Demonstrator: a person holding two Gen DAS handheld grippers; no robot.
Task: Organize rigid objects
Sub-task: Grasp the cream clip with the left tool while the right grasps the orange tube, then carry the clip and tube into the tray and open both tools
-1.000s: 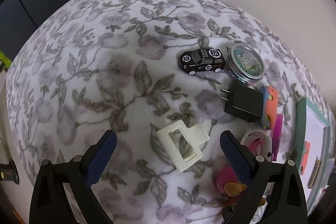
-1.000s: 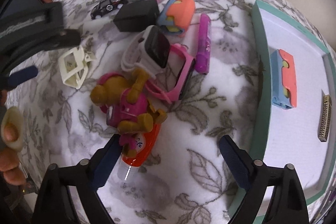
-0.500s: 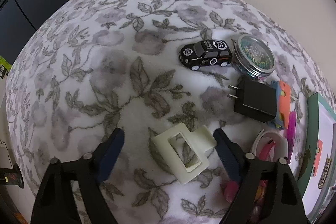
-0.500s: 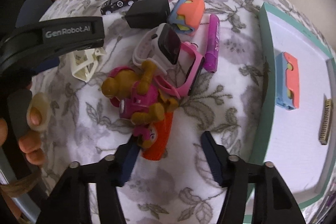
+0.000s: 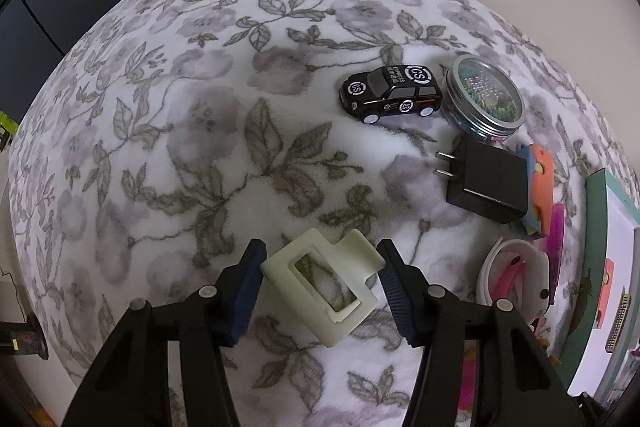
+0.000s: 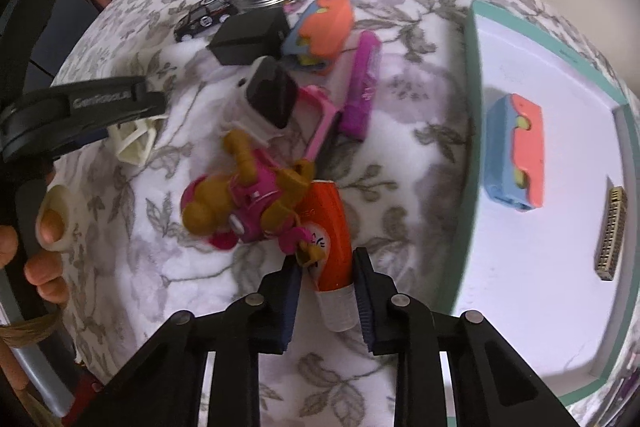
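Note:
A cream plastic frame [image 5: 320, 283] lies on the flowered cloth. My left gripper [image 5: 320, 251] is closing on it, and both blue pads touch its sides. The right wrist view shows the same frame [image 6: 134, 143] under that gripper's black arm. My right gripper [image 6: 327, 259] is closing too, its pads pressed on an orange tube [image 6: 334, 227] with a white cap. A brown and pink toy figure [image 6: 248, 199] leans on the tube's far end.
Black toy car [image 5: 392, 93], round tin [image 5: 486, 99], black charger [image 5: 486, 187], white smartwatch [image 6: 272, 95], purple tube [image 6: 362, 87] and orange-blue toy [image 6: 326, 23] crowd the cloth. The teal-rimmed tray [image 6: 468, 147] at right holds a blue-orange block [image 6: 514, 155] and a small gold bar [image 6: 610, 235]. A hand [image 6: 44, 235] grips the left tool.
Both grippers went from wide open to narrow. The left pads came in against the cream frame. The right gripper shifted onto the orange tube and shut on it.

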